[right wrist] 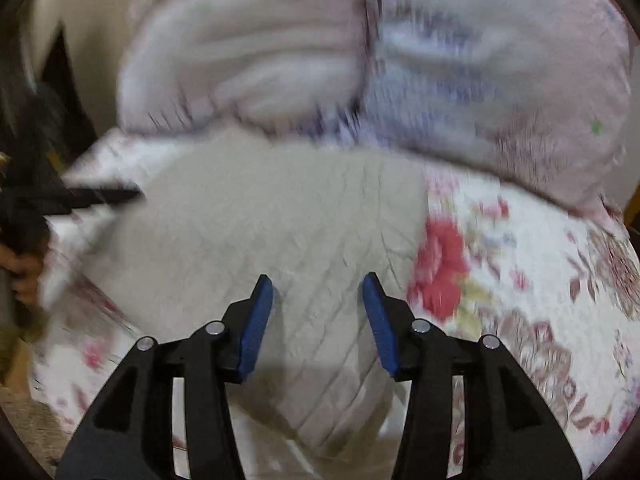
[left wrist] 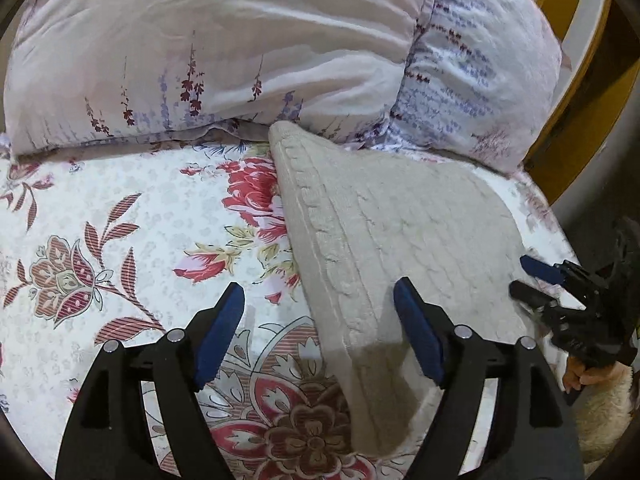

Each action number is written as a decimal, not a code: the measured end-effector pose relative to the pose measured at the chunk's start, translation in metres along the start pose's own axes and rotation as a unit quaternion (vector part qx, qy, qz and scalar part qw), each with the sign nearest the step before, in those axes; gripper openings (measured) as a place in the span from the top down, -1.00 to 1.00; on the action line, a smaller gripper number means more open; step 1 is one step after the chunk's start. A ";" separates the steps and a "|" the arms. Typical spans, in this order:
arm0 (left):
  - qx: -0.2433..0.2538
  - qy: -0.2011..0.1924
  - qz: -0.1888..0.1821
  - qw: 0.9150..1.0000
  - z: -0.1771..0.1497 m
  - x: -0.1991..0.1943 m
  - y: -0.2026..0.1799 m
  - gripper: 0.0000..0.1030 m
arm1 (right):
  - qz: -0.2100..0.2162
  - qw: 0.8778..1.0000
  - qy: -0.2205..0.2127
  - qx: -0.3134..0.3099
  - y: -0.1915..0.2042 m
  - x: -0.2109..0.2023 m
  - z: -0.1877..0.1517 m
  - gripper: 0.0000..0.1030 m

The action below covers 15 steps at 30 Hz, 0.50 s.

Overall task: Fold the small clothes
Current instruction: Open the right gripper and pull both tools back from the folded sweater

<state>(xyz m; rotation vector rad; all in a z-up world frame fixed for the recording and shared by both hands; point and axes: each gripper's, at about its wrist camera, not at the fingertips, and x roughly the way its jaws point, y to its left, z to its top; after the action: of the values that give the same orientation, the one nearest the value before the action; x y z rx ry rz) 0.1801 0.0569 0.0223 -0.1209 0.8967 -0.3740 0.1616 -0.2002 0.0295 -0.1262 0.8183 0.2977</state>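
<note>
Both grippers, left gripper (left wrist: 320,336) and right gripper (right wrist: 318,326), are hanging wide-fingered and holding nothing over the folded sweater (left wrist: 384,236) on the bed (left wrist: 120,220). I think the fold is finishing; next they are needing another grab or a new piece.

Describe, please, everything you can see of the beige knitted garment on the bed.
The beige knitted garment looks like soft cable-knit wool with raised ribs, folded into a flat, roughly triangular shape. It lies on the floral bedsheet, its far tip reaching under the pillows. Both tools hover open above it, not pinching it: the left tool over its near edge, the right tool over its middle.

Black gripper (left wrist: 320,336), blue pads (left wrist: 218,336)
</note>
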 end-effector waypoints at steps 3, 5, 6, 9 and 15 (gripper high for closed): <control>0.018 -0.013 0.035 0.999 0.001 0.010 -0.010 -0.55 | -0.001 1.000 -0.003 0.026 -0.002 0.006 0.005 -0.02; 0.018 -0.020 0.045 0.999 0.001 0.007 -0.013 -0.55 | -0.003 0.999 -0.004 0.045 -0.005 0.004 0.007 -0.07; 0.020 -0.030 0.045 0.998 -0.001 0.000 -0.015 -0.54 | -0.004 0.999 -0.009 0.050 -0.006 0.000 0.005 -0.09; 0.033 -0.062 0.043 0.997 -0.013 -0.020 -0.017 -0.55 | -0.017 0.997 -0.046 0.060 -0.003 -0.023 -0.005 -0.50; 0.032 -0.081 0.036 0.996 -0.047 -0.044 -0.020 -0.82 | -0.020 0.990 -0.085 0.107 -0.009 -0.055 -0.027 -0.84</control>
<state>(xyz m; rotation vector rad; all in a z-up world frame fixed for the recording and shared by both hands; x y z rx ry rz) 0.1129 0.0565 0.0307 -0.0590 0.7271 -0.3201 0.1098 -0.2269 0.0512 0.0821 0.6728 0.1778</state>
